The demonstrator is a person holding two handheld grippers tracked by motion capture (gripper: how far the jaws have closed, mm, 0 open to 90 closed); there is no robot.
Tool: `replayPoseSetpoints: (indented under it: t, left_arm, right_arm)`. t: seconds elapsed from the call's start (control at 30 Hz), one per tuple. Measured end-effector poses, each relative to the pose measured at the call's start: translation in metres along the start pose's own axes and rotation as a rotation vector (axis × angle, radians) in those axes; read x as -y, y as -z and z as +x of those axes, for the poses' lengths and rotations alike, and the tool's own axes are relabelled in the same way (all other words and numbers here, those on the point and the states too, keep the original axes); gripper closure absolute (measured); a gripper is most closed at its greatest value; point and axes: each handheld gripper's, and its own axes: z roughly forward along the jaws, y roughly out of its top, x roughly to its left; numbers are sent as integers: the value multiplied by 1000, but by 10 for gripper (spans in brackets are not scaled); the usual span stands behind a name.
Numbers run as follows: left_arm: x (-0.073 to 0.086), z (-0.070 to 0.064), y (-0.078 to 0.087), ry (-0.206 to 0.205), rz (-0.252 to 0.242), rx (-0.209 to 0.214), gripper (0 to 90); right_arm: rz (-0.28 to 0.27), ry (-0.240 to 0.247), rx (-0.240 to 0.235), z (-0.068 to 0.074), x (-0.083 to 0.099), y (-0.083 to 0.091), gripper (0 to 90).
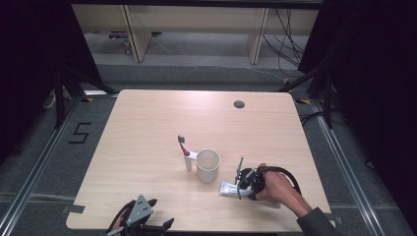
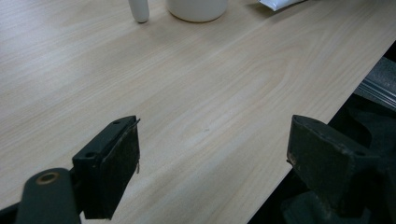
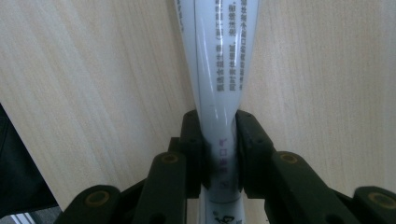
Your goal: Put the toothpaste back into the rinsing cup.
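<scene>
A white toothpaste tube (image 1: pixel 229 189) lies on the table right of a white cup (image 1: pixel 208 165). My right gripper (image 1: pixel 240 184) is shut on it; in the right gripper view both jaws pinch the tube (image 3: pixel 218 93) near its narrow end, with my right gripper (image 3: pixel 218 154) squeezing it in. A toothbrush (image 1: pixel 185 152) with a white handle stands leaning just left of the cup. My left gripper (image 1: pixel 147 223) rests at the table's front edge, and my left gripper (image 2: pixel 212 154) stands open over bare wood. The cup's base (image 2: pixel 197 9) and the toothbrush handle (image 2: pixel 139 10) show far ahead of it.
The light wooden table (image 1: pixel 147 128) has a round cable hole (image 1: pixel 239 104) near its back right. Dark floor and rails surround it. The table's front edge (image 2: pixel 303 140) runs just under my left gripper's right jaw.
</scene>
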Motion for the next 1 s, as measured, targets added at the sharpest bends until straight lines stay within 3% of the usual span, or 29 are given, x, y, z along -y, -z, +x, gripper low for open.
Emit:
replayPoseSetpoints:
  t: [0.13, 0.2, 0.23, 0.43, 0.53, 0.6, 0.63, 0.73, 0.77, 0.8, 0.83, 0.87, 0.9, 0.93, 0.97, 1.0]
  left_arm:
    - [0, 0, -1, -5, 5, 3, 171]
    - [0, 1, -1, -14, 13, -3, 171]
    - [0, 0, -1, -5, 5, 0, 171]
    - [0, 1, -1, -9, 9, -5, 173]
    - [0, -1, -2, 3, -7, 6, 186]
    - [0, 0, -1, -12, -1, 4, 196]
    - [0, -2, -2, 13, -22, 9, 196]
    - [0, -1, -1, 2, -8, 10, 196]
    - [0, -1, -2, 8, -14, 10, 196]
    - [0, -2, -2, 13, -21, 8, 196]
    - [0, -1, -2, 4, -12, 7, 196]
    - [0, 0, -1, -14, 3, 1, 196]
    - [0, 0, -1, -14, 4, 2, 196]
    - [0, -1, -2, 11, -17, 10, 196]
    - [-1, 1, 0, -18, 6, -3, 196]
    - [0, 0, -1, -8, -2, 2, 196]
  right_arm:
    - [17, -24, -7, 1, -1, 1, 750]
    - [4, 12, -21, -2, -2, -1, 751]
    - [4, -8, -24, -1, -2, -2, 751]
    - [14, 8, -19, 0, -4, -2, 754]
    - [12, -6, -16, 0, -3, -1, 757]
    - [11, -15, -22, 2, -2, 0, 759]
    - [10, 1, -5, 0, -1, 0, 759]
    - [2, -7, 21, -1, 2, 3, 760]
    - [-11, -25, 9, 0, 3, 4, 759]
    - [-25, 5, 15, -3, 5, 5, 760]
    - [-54, 9, 21, -4, 6, 8, 760]
    - [-59, -20, 19, -3, 8, 10, 760]
    - [-68, 0, 16, -4, 10, 12, 760]
    - [-81, -12, 22, -4, 13, 15, 760]
    - [-93, -31, 30, -3, 14, 18, 760]
    - [-119, -3, 27, -5, 17, 20, 760]
